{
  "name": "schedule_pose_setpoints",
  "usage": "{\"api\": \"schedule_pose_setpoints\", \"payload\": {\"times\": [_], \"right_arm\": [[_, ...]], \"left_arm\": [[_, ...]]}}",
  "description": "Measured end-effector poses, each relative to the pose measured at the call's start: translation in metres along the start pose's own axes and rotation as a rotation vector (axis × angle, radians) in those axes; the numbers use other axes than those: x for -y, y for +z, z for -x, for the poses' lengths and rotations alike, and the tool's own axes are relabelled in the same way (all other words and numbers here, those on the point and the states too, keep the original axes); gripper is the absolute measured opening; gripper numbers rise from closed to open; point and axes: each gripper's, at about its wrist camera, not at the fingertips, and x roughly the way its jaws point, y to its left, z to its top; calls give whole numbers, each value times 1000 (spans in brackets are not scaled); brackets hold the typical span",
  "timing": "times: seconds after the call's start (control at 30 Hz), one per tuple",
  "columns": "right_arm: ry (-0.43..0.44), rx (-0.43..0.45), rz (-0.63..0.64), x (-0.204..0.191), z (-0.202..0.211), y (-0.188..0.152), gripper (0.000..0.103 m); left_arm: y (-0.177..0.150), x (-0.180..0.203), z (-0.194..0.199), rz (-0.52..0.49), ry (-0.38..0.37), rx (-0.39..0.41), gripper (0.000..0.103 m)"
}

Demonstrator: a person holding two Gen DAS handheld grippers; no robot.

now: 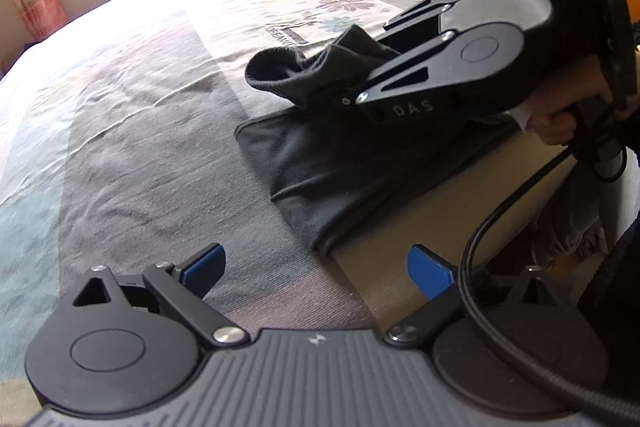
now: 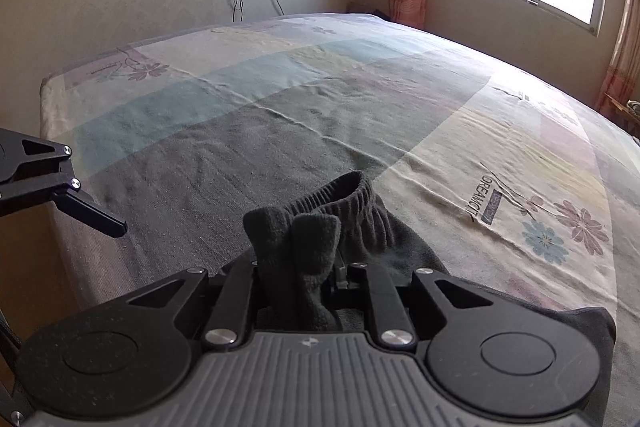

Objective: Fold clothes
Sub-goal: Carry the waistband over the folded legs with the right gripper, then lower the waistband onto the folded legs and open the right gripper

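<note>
My right gripper (image 2: pixel 298 267) has its fingers pinched on a bunched fold of the dark trousers (image 1: pixel 320 167) near the elastic waistband (image 2: pixel 348 199), and that end is lifted off the bed (image 1: pixel 132 99). The rest of the garment lies flat under it, near the bed's near edge, already doubled over by the look of it.

Left gripper (image 1: pixel 316 267) is empty, its blue-padded fingers (image 1: pixel 204 265) spread wide, hovering over bare sheet just off the garment's near corner.

Key relation — in the left view the cloth's long axis runs from that near corner up and to the right toward the right gripper, so the held waistband end sits at the far end and the free end is the one closest to my left fingers. In the right view the waistband points away from me, ahead of the fingers, toward open bed.

My guess: next move carries the pinched end along that axis over the flat part. Right does the carrying — left is nearer the free corner, best placed to pin it. Risk: the bunch unrolls crooked.
</note>
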Motion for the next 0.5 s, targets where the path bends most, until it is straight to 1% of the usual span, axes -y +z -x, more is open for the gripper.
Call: {"api": "schedule_pose_setpoints", "payload": {"times": [0.13,0.27,0.43,0.5], "right_arm": [[-3,-11,18,-8,-5,1,19],[-15,-2,78,-17,-5,2,19],[-7,-55,125,-29,-19,-5,28],[3,-77,139,-34,-24,-8,41]], "left_arm": [[-4,-6,0,32,16,-1,98],[-10,-10,1,55,18,-1,98],[-14,-14,-5,76,21,-17,98],[-15,-16,-6,80,24,-22,98]]}}
